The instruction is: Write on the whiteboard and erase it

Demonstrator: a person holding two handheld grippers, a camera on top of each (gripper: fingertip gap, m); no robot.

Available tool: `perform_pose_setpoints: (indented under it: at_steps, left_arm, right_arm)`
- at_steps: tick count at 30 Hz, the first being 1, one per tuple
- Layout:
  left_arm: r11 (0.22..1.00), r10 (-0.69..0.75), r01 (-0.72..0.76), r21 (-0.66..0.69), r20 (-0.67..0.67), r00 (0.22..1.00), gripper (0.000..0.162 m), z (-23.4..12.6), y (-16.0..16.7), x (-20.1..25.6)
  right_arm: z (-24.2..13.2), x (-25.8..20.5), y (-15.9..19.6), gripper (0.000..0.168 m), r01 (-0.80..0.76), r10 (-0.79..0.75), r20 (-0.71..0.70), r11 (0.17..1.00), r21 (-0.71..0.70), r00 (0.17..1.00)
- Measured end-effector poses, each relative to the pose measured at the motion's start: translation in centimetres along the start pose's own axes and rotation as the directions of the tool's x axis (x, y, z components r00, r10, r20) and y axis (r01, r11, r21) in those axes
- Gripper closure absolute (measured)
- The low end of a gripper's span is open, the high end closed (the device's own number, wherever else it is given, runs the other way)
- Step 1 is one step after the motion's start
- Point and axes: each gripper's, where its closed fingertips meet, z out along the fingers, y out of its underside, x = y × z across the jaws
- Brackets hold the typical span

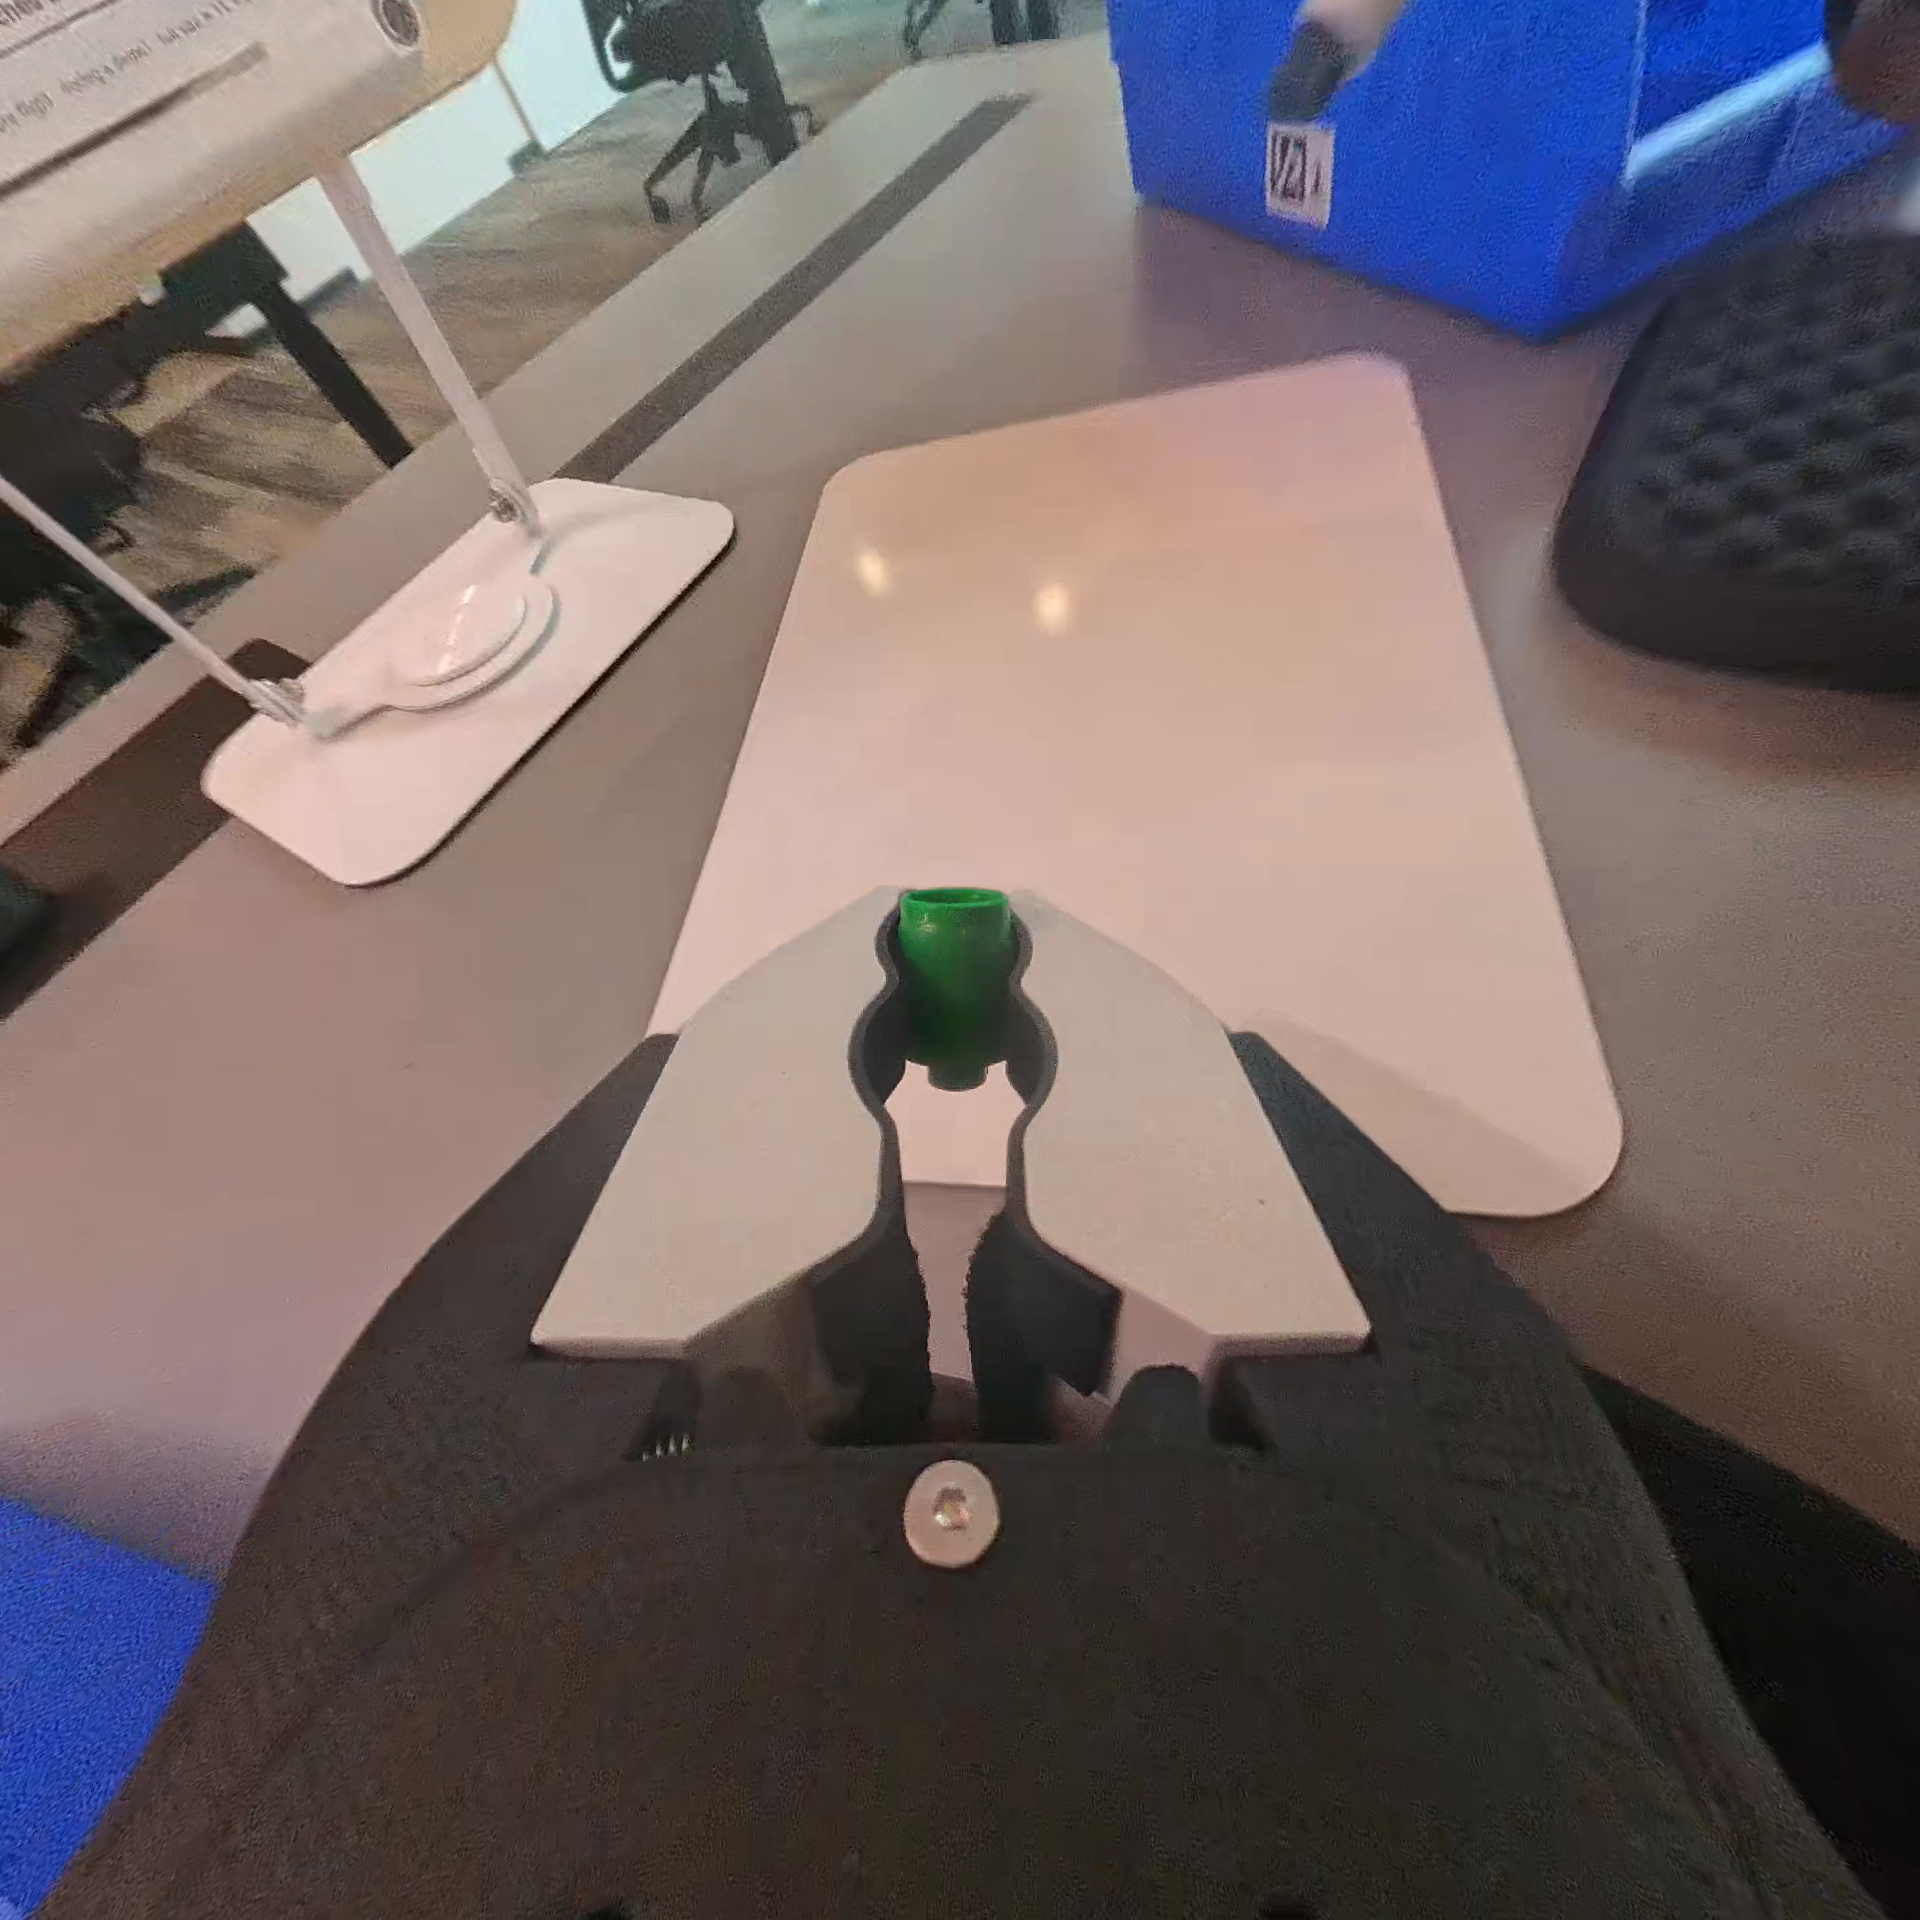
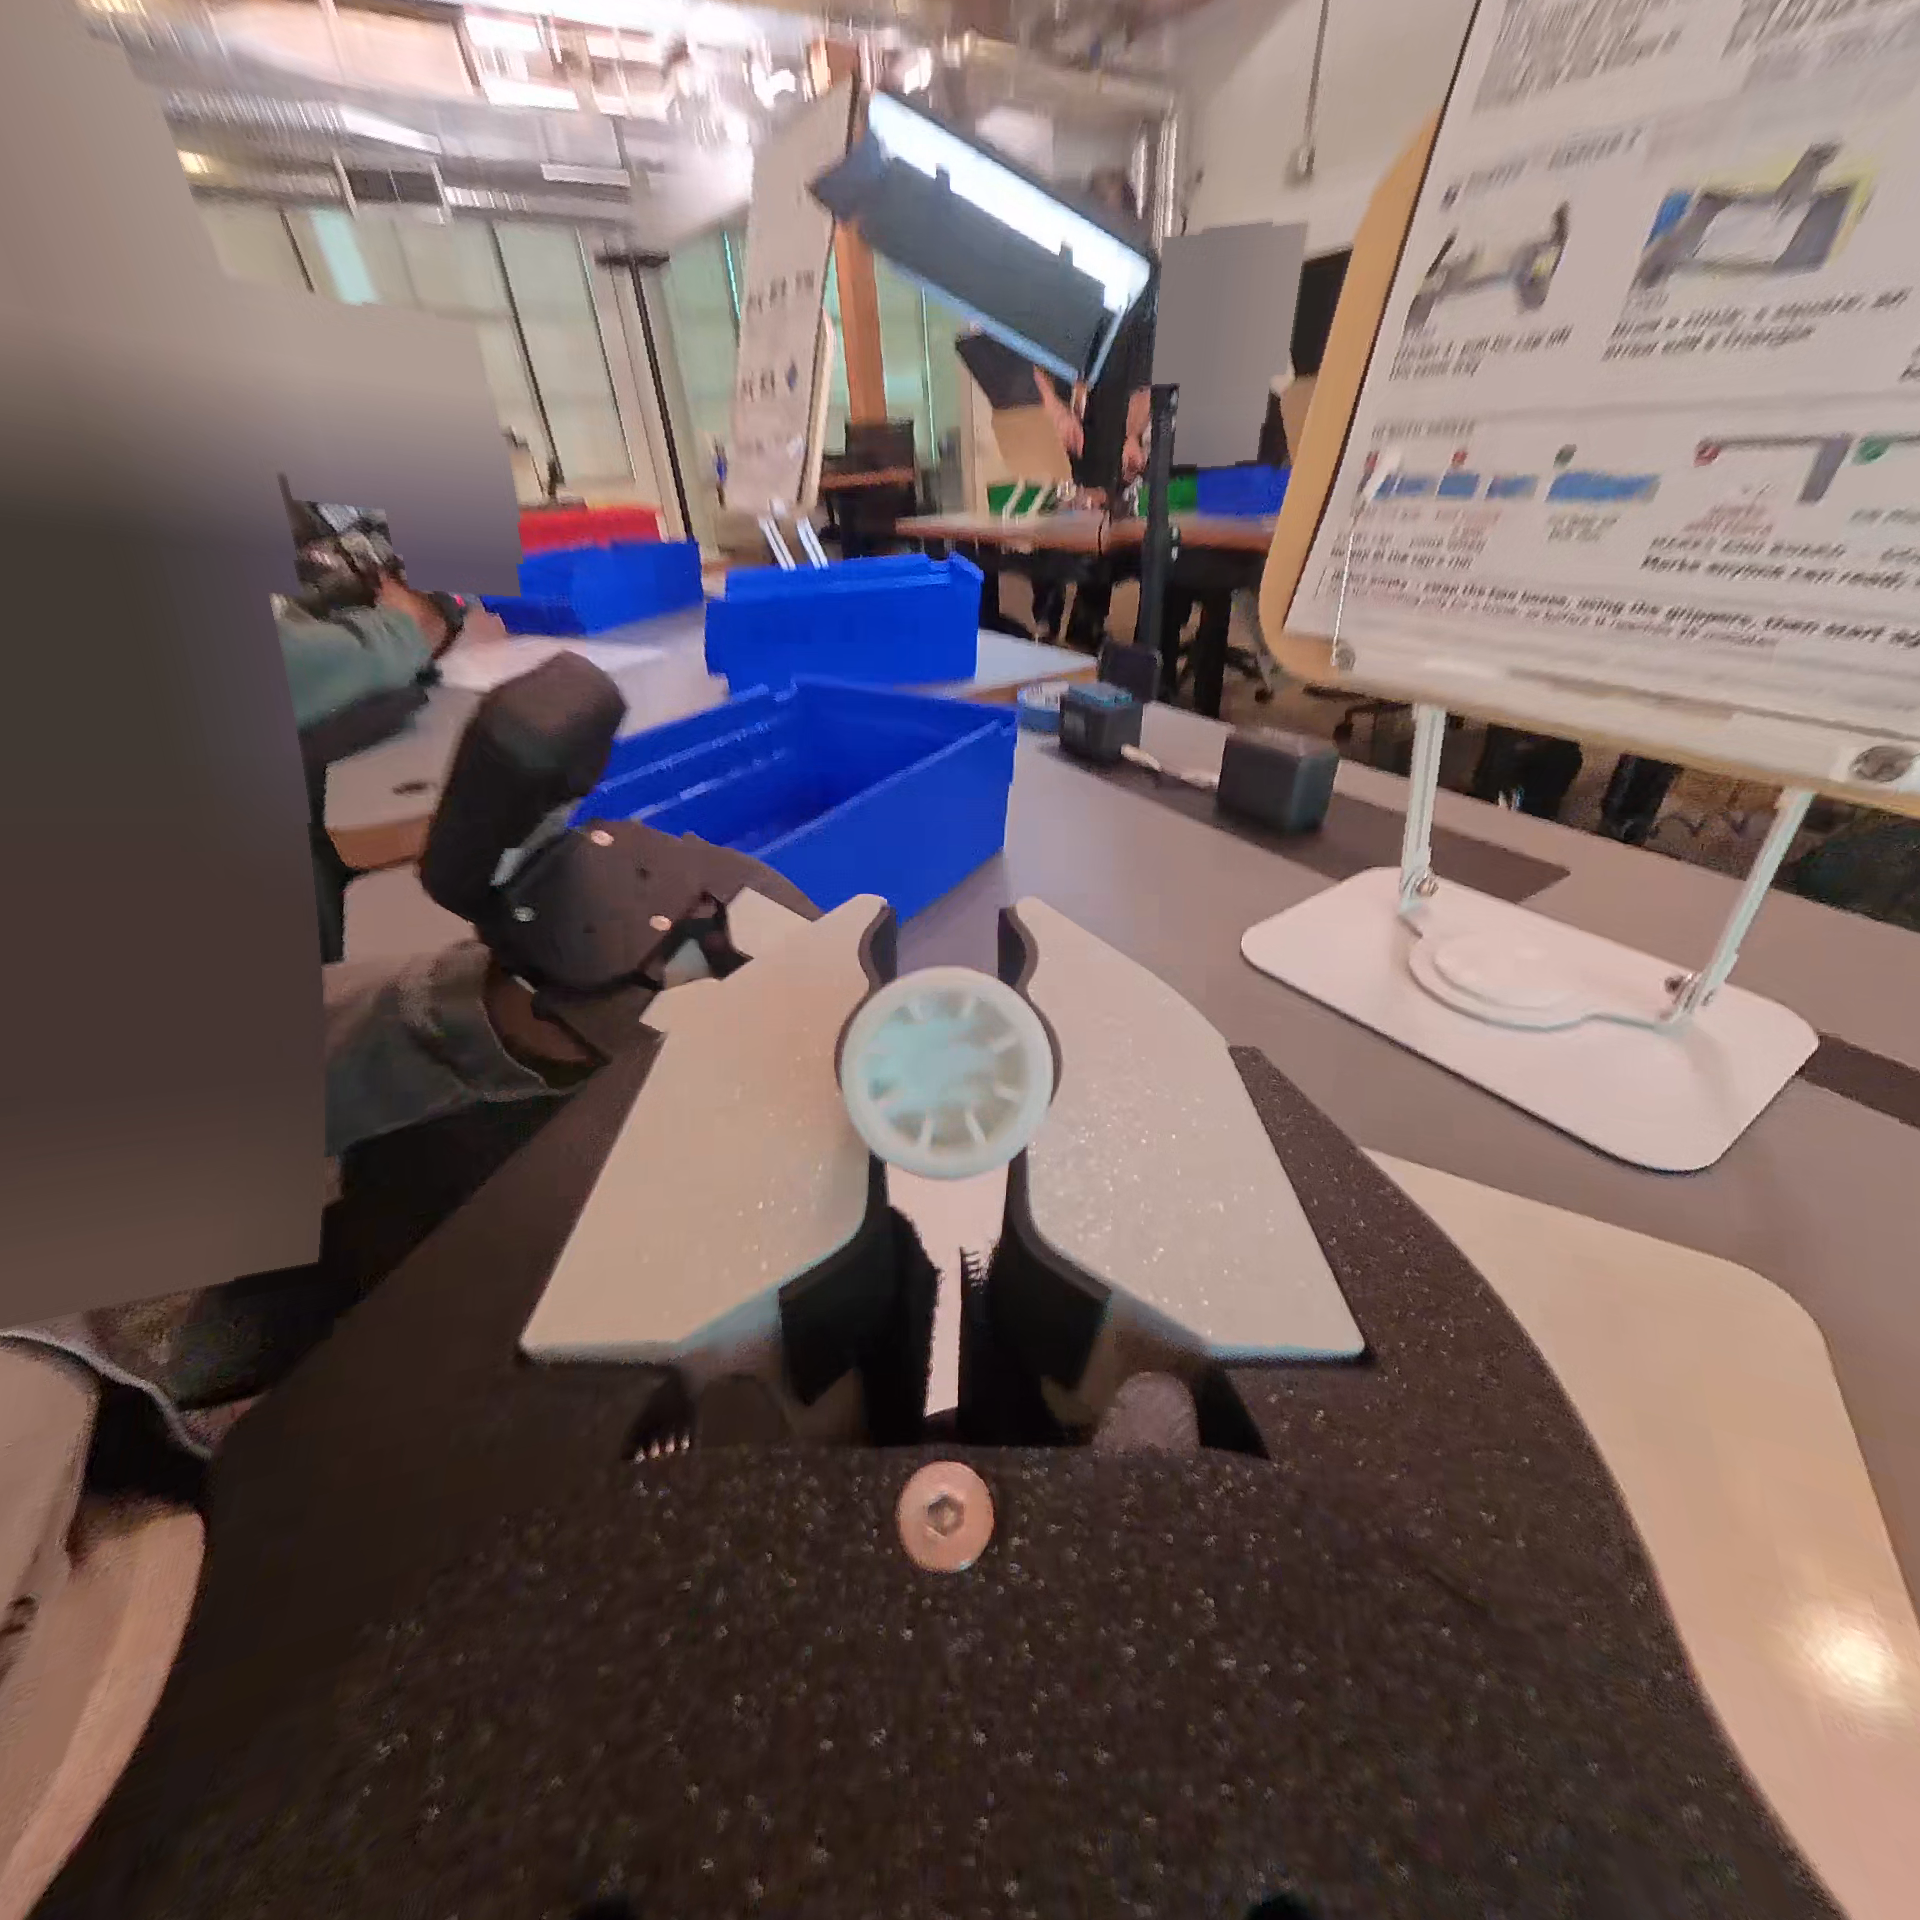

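A blank white whiteboard (image 1: pixel 1143 675) lies flat on the grey table; no marks show on it. My left gripper (image 1: pixel 951 914) is shut on a small green marker cap (image 1: pixel 948 977), held upright above the board's near end. My right gripper (image 2: pixel 945 925) is shut on a white marker (image 2: pixel 945 1070), seen end-on as a round ribbed disc; its tip is hidden. The whiteboard also shows in the right wrist view (image 2: pixel 1662 1455), below and to the right. The left gripper shows in the right wrist view (image 2: pixel 582 883) at the left. The right gripper's dark body shows blurred in the left wrist view (image 1: pixel 1766 499).
A white stand base (image 1: pixel 468 675) with thin legs holds an instruction sheet (image 2: pixel 1610 364) just beyond the board. A blue bin (image 1: pixel 1455 156) stands on the table at the board's far end, and it also shows in the right wrist view (image 2: pixel 831 800). Small dark boxes (image 2: pixel 1278 779) sit farther back. Some 15 centimeters of space lies between my two pairs of fingers.
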Motion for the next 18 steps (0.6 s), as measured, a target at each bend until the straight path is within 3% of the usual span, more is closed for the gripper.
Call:
perform_pose_setpoints:
  at_steps: [2, 6, 9, 12, 18]
  left_arm:
    - [1.0, 0.024, -0.024, -0.007, 0.005, 1.0, 0.148, -0.1, 0.2, 0.2]
    - [0.993, -0.099, 0.094, -0.072, -0.06, 0.993, 0.148, -0.4, 1.2, 1.0]
    - [0.984, -0.159, 0.156, -0.083, -0.025, 0.987, 0.147, -1.3, 1.9, 0.2]
    - [0.968, -0.199, 0.2, -0.152, 0.023, 0.98, 0.148, -2.0, 4.4, -0.5]
    - [0.963, -0.252, 0.249, -0.105, -0.016, 0.968, 0.148, -2.7, 3.9, -0.6]
  right_arm:
    - [1.8, 0.5, 1.4, 0.149, 0.021, -0.022, -0.011, 0.998, -0.062, 1.0]
    - [5.2, 0.6, 4.9, 0.149, 0.049, -0.045, 0.025, 0.976, -0.214, 0.999]
    - [7.2, -0.3, 7.5, 0.149, 0.126, -0.096, 0.106, 0.94, -0.317, 0.99]
    - [8.7, -1.3, 9.4, 0.149, 0.266, -0.198, 0.213, 0.893, -0.364, 0.957]
    - [11.1, -2.1, 12.2, 0.149, 0.438, -0.288, 0.372, 0.793, -0.424, 0.882]
